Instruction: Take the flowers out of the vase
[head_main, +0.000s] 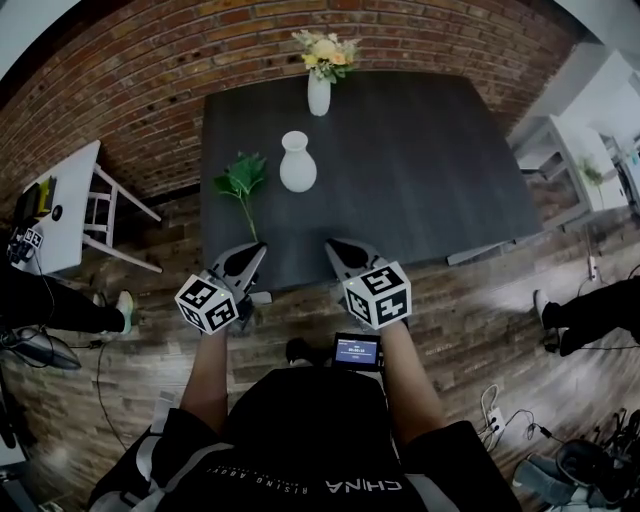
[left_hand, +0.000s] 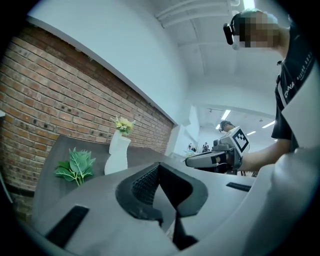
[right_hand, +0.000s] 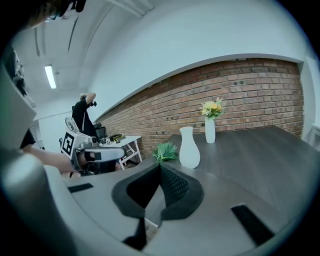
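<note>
Clamped shut on nothing: left gripper (head_main: 256, 250) and right gripper (head_main: 334, 246), at the dark table's (head_main: 430, 170) near edge. At 12 o'clock, an empty white vase (head_main: 297, 163); at 11, a leafy sprig (head_main: 240, 180) lying flat. Farther at 12, yellow flowers (head_main: 325, 48) upright in a slim vase (head_main: 318, 96).

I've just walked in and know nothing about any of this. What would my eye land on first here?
Probably the yellow flowers in a slim white vase at the far edge of the dark table, against the brick wall. Nearer, a rounder vase with no flowers showing stands beside a green leafy sprig lying flat. At the near edge, the left claw and right claw, each bearing a checkered cube, are shut and hold nothing.
</note>
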